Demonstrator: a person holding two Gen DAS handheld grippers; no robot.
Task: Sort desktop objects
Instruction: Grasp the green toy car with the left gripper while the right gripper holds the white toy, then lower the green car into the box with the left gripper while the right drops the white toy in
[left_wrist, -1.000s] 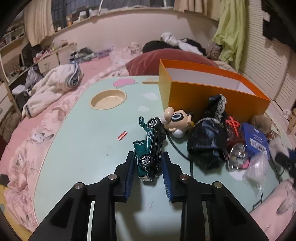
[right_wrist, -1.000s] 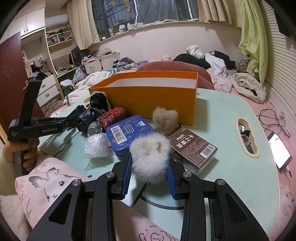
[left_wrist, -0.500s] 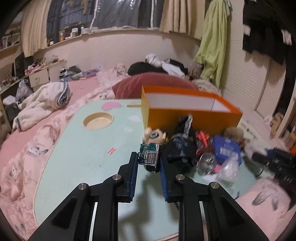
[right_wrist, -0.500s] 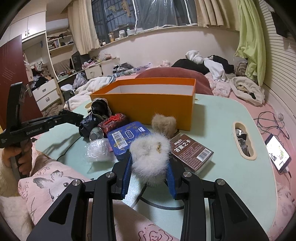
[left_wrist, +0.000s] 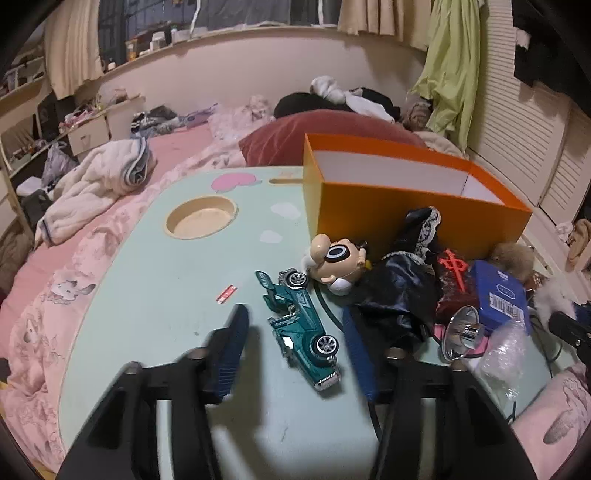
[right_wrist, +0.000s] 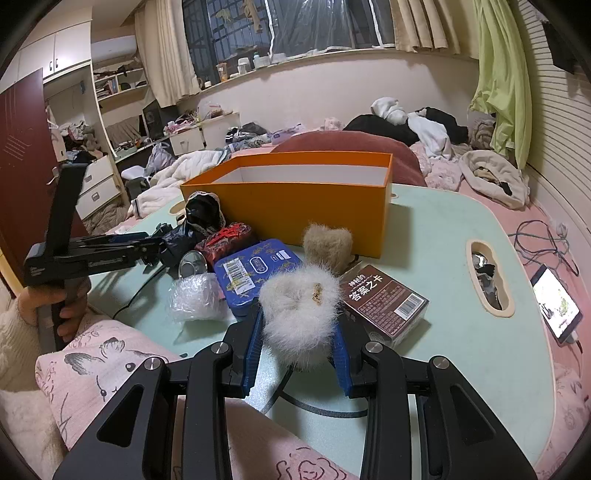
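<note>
Two grippers work over a mint-green table (left_wrist: 155, 280) set on a pink bed in a cluttered bedroom. Left gripper (left_wrist: 295, 343): its jaws are opening, clear of the green toy car (left_wrist: 301, 321) lying between them near the table's front edge. Right gripper (right_wrist: 299, 336) clamps a white fur ball (right_wrist: 301, 310) near that same edge. An orange box (right_wrist: 314, 206) stands at the table's far edge, clutter heaped against it.

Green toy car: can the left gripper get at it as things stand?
Probably yes. The green toy car lies on its side between the left gripper's opening fingers, untouched, nothing in between.
</note>
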